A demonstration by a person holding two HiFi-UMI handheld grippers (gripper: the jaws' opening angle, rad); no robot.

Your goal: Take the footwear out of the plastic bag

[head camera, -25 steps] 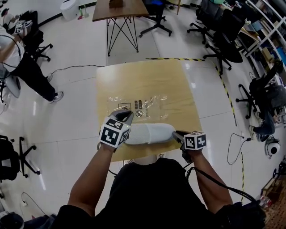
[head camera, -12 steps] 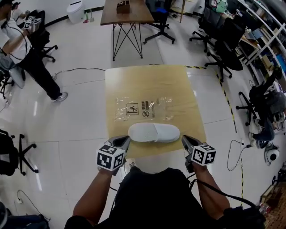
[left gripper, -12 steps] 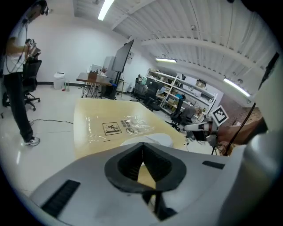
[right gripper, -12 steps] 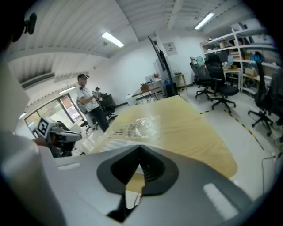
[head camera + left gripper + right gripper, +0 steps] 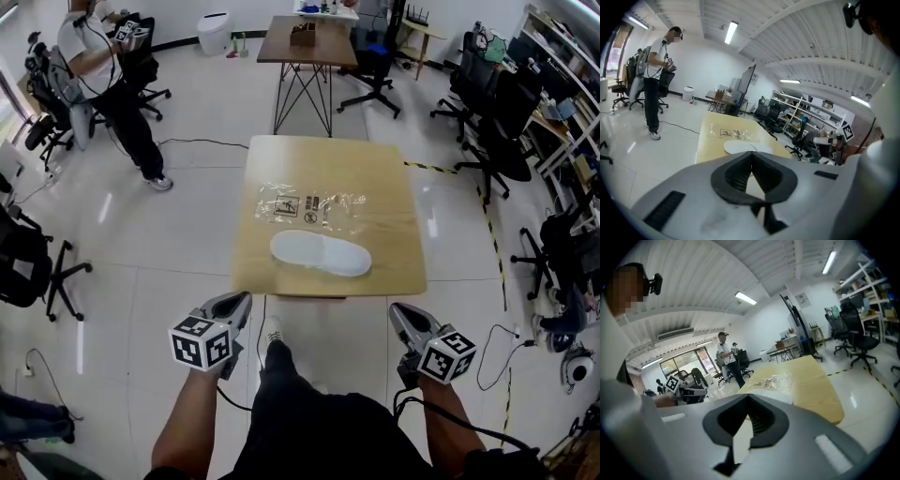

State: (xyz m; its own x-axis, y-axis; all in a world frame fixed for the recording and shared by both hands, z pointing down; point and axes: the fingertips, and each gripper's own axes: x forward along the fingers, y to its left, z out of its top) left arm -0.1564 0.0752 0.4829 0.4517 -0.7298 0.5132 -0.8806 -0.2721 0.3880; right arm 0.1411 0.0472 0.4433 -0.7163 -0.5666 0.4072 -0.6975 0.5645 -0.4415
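On the table [image 5: 394,178], slippers [image 5: 321,254] are sitting at 6 o'clock of the plastic bag [image 5: 314,205], probably light and squishy, best pinched at the opening edge; you're holding left gripper [image 5: 242,299] and right gripper [image 5: 398,312] closed, empty

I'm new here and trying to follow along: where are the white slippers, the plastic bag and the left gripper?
white slippers [image 5: 321,254]: head view, middle of the pair.
plastic bag [image 5: 314,206]: head view, its flat clear middle.
left gripper [image 5: 242,300]: head view, tips of its shut jaws.
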